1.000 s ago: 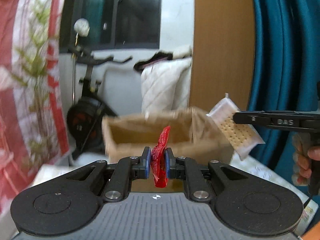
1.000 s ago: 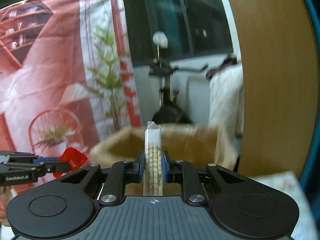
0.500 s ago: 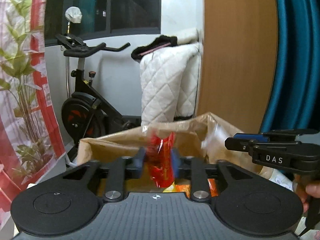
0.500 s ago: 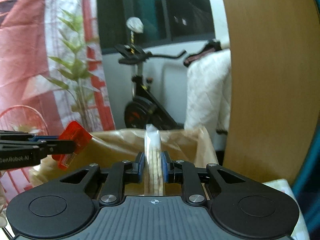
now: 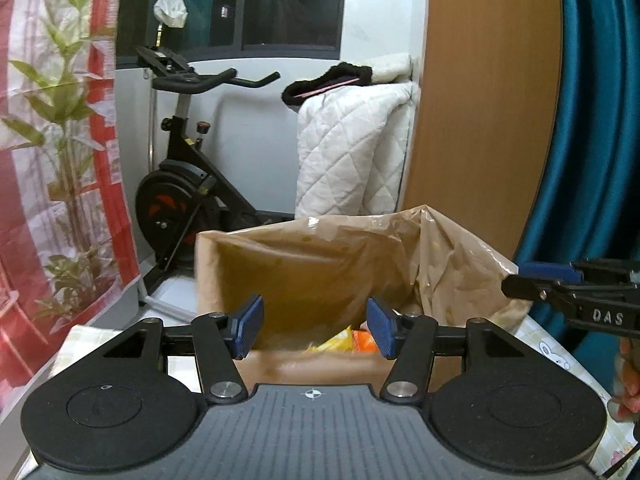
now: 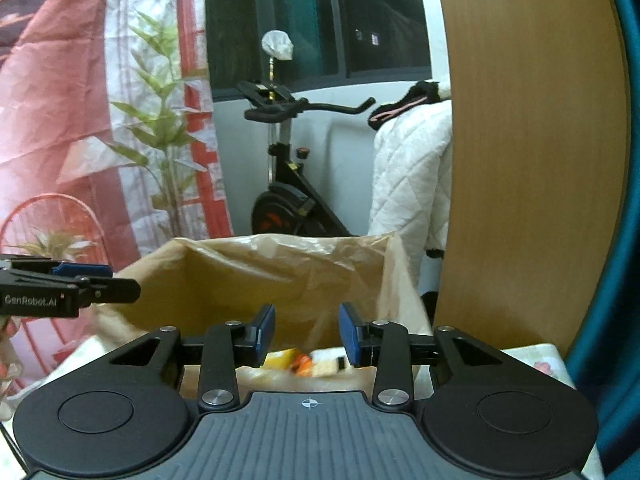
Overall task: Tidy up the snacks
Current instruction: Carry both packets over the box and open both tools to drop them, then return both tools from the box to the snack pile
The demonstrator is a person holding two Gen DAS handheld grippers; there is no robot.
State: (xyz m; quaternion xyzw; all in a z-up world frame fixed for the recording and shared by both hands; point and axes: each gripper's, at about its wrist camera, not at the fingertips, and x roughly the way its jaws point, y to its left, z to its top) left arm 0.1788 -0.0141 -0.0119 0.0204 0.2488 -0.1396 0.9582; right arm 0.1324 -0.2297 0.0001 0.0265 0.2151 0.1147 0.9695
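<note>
A cardboard box (image 5: 304, 276) (image 6: 256, 280) lined with a brown plastic bag stands in front of both grippers. Several snack packets (image 5: 348, 340) (image 6: 312, 362) lie in its bottom, yellow, orange and pale. My left gripper (image 5: 314, 326) hangs over the near rim; its jaws are opening and nothing is between them. My right gripper (image 6: 306, 334) is over the same box, its jaws opening too, with nothing between them. From the left wrist view the right gripper (image 5: 520, 280) shows side-on at the right edge; in the right wrist view the left gripper (image 6: 116, 280) shows at the left edge.
The box rests on a table with a patterned cloth (image 5: 556, 352). Behind it stand an exercise bike (image 5: 180, 200), a white quilt (image 5: 352, 152) and a wooden panel (image 5: 480, 100). A teal curtain (image 5: 592, 120) hangs at the right, a red printed sheet (image 6: 60, 120) at the left.
Both grippers moved toward the box and opened. The red packet has left the left gripper and the cracker packet has left the right one; both now lie out of the jaws.
</note>
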